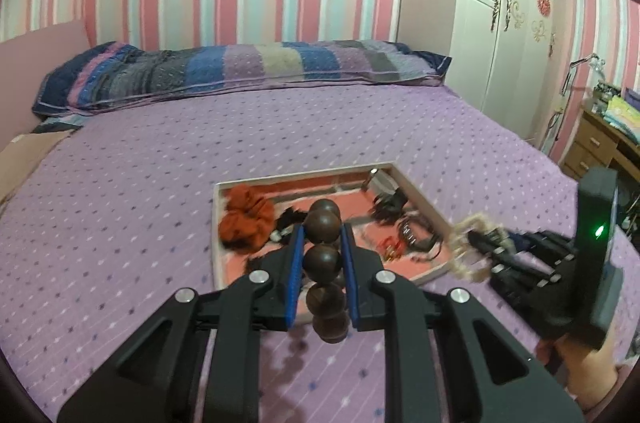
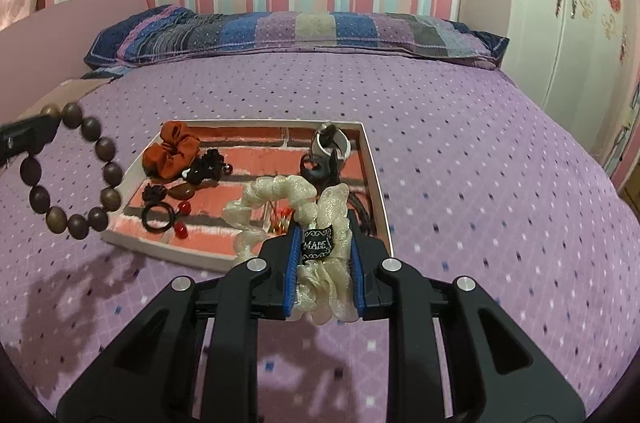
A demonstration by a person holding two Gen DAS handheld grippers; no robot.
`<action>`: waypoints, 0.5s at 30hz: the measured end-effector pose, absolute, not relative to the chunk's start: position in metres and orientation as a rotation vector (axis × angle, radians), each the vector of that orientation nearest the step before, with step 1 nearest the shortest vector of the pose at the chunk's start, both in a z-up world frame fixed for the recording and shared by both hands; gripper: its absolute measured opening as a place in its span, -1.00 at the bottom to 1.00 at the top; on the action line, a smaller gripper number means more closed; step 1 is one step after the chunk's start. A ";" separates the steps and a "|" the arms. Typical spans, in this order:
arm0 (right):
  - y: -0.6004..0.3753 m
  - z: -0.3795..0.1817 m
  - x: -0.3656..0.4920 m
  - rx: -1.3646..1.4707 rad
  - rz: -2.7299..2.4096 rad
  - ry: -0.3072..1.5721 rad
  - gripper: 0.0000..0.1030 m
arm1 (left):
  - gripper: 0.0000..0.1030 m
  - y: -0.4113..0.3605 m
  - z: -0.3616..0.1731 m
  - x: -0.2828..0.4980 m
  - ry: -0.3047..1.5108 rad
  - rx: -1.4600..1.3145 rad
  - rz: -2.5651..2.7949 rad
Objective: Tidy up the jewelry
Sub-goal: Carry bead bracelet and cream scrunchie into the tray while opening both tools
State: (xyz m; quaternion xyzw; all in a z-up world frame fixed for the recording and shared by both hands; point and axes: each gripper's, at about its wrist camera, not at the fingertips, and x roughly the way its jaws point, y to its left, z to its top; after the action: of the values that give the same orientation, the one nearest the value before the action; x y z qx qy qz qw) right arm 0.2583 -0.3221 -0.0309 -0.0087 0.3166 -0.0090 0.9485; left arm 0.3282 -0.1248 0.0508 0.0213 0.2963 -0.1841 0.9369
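My left gripper (image 1: 322,235) is shut on a brown wooden bead bracelet (image 1: 323,259) and holds it above the bed, in front of the tray; the bracelet also shows in the right wrist view (image 2: 80,175). My right gripper (image 2: 324,227) is shut on a cream sheer scrunchie (image 2: 280,191) with a black label, held over the near right corner of the tray; the scrunchie also shows in the left wrist view (image 1: 468,243). The white-rimmed tray (image 2: 372,159) holds an orange scrunchie (image 2: 172,151), black hair ties (image 2: 160,217), red beads and dark clips.
The tray (image 1: 420,191) lies on a purple dotted bedspread (image 1: 140,191). A striped pillow (image 1: 240,67) lies along the far edge by the striped wall. A white wardrobe (image 1: 500,15) and a wooden desk (image 1: 600,143) stand at the right.
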 end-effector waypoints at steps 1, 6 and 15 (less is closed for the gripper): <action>-0.322 -0.032 0.265 -0.022 -0.019 0.649 -0.58 | -0.63 -0.129 0.050 0.334 0.607 0.043 -0.378; -0.320 -0.051 0.294 -0.017 -0.023 0.695 -0.58 | -0.63 -0.139 0.030 0.367 0.656 0.034 -0.379; -0.327 -0.087 0.326 0.010 -0.045 0.765 -0.58 | -0.63 -0.123 -0.037 0.412 0.783 0.073 -0.286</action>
State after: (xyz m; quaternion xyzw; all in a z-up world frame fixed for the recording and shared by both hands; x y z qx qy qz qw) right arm 0.3259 -0.3269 -0.0865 0.0048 0.3731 -0.0222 0.9275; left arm 0.4124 -0.1232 -0.0375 0.0355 0.3801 -0.1389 0.9138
